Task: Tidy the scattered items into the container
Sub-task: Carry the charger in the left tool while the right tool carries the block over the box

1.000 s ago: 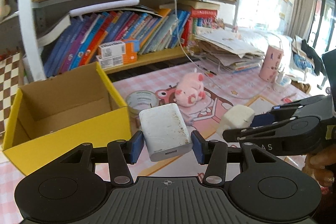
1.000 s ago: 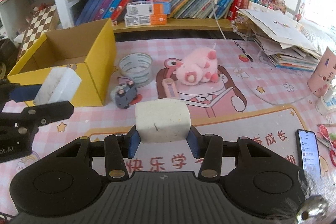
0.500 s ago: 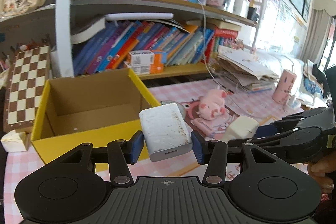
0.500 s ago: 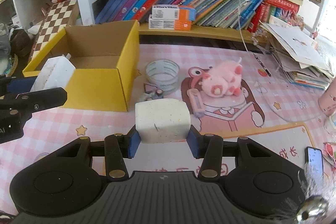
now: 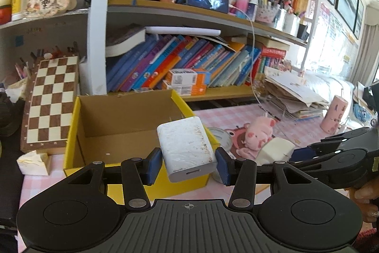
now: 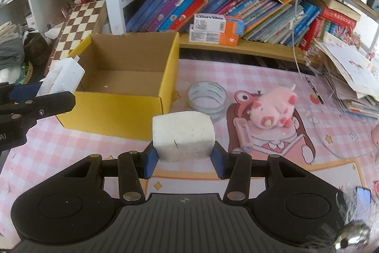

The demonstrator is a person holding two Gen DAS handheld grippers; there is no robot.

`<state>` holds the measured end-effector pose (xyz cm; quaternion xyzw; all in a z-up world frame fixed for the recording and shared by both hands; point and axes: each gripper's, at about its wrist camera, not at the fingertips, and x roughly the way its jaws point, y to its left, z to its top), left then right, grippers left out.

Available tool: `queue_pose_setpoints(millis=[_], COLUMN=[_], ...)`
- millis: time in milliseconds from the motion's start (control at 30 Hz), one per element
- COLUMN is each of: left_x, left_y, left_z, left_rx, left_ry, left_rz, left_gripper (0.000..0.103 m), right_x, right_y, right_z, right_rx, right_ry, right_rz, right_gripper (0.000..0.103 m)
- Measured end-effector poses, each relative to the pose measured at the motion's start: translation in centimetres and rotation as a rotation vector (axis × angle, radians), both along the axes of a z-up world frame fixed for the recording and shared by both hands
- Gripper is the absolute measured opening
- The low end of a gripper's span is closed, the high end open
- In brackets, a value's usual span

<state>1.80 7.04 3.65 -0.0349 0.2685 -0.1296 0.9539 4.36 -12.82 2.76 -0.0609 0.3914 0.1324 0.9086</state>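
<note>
An open yellow cardboard box (image 6: 123,108) sits empty on the pink checked tablecloth (image 6: 78,148). The left gripper (image 5: 187,164) pinches a scuffed white charger block (image 5: 187,148) at its front edge; the right gripper (image 6: 183,160) pinches a cream foam block (image 6: 183,135) beside it.

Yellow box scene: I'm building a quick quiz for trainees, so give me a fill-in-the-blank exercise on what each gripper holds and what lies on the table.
1. The left gripper is shut on a white ____ with a port in its end.
2. The right gripper is shut on an off-white ____.
3. The yellow box holds ____ items so far.
4. The tape roll lies between the box and the pink ____.

Missing words: charger; block; no; plush toy
</note>
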Motion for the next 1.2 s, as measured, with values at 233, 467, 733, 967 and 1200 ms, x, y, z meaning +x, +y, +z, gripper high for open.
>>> queue_pose_setpoints(millis=[233,467,733,967,1200], left_x=[0.9,2.2,4.0,5.8,7.5], left_y=[1.5,2.6,3.3,3.8,4.2], left_z=[0.5,0.6,0.3,-0.3,-0.9], left_rx=[0.003,0.01,0.017,0.031,0.046], left_ry=[-0.015,-0.017,-0.001,0.023,0.048], left_rz=[0.045,0.083,0.106,0.118,0.127], left_gripper=[0.047,0.047,0.047,0.047,0.047], right_x=[1.5,3.4,5.2,6.8,8.5], right_y=[1.5,3.1,4.4,5.3,6.2], right_z=[1.0,1.7,1.6,1.0,0.5], right_rx=[0.007,0.014,0.02,0.03,0.039], right_ry=[-0.036,-0.058,-0.057,-0.041,-0.029], right_rz=[0.056,0.104,0.148,0.176,0.207], right_gripper=[0.044,0.044,0.044,0.045,0.045])
